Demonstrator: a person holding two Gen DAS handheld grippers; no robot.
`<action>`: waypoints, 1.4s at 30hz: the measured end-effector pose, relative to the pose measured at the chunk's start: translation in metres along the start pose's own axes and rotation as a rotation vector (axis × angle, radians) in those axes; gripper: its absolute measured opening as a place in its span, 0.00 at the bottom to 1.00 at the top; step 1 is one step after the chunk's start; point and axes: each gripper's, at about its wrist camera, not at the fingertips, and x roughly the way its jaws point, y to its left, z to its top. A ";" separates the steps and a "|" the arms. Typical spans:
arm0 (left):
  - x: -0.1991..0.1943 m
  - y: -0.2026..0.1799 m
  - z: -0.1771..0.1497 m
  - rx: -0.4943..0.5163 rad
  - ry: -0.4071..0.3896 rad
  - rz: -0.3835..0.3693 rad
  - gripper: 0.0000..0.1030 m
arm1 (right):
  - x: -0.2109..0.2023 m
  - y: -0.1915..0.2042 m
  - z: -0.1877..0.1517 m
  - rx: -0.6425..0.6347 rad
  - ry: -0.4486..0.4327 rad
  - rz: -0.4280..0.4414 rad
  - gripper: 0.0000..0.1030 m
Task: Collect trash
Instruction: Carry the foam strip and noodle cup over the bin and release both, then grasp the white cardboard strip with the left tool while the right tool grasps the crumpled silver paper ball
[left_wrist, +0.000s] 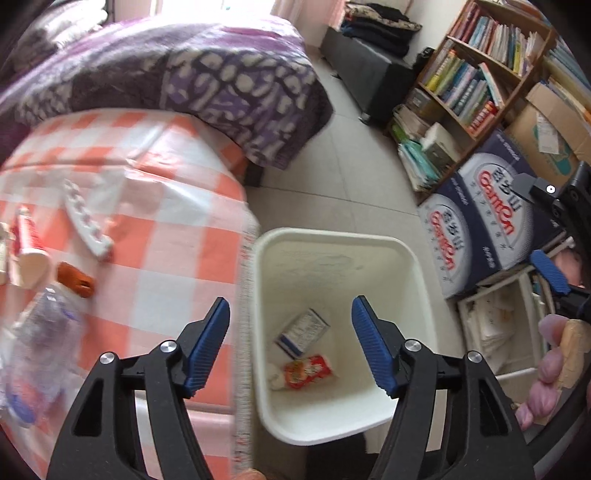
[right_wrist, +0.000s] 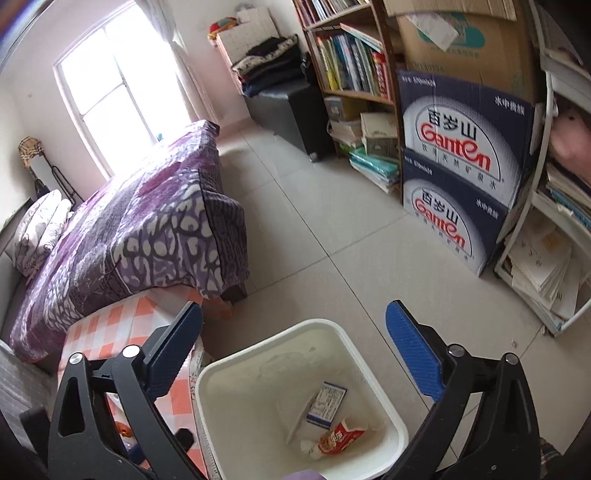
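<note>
A cream trash bin (left_wrist: 413, 266) stands on the floor beside the checkered table (left_wrist: 177, 236). Inside lie a blue-and-white carton (left_wrist: 303, 332) and a red wrapper (left_wrist: 308, 371); both show in the right wrist view, carton (right_wrist: 327, 404) and wrapper (right_wrist: 341, 437), in the bin (right_wrist: 229, 369). My left gripper (left_wrist: 291, 325) is open and empty above the bin's left rim. My right gripper (right_wrist: 295, 328) is open and empty above the bin. On the table lie a clear plastic bottle (left_wrist: 44, 332), a paper cup (left_wrist: 29, 254), an orange item (left_wrist: 75, 278) and a white tray strip (left_wrist: 86, 221).
A bed with a purple blanket (right_wrist: 140, 221) adjoins the table. Ganten water boxes (right_wrist: 461, 166), a bookshelf (right_wrist: 351, 62) and a white rack of papers (right_wrist: 546, 258) line the right side. Tiled floor (right_wrist: 314, 221) lies between them.
</note>
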 end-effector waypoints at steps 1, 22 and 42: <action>-0.003 0.006 0.001 -0.002 -0.008 0.026 0.68 | 0.000 0.007 -0.002 -0.020 -0.012 0.001 0.93; -0.082 0.207 -0.030 -0.255 -0.051 0.618 0.81 | 0.017 0.151 -0.081 -0.303 0.199 0.138 0.93; -0.103 0.388 -0.111 -0.846 0.116 0.530 0.44 | 0.001 0.256 -0.174 -0.592 0.346 0.348 0.93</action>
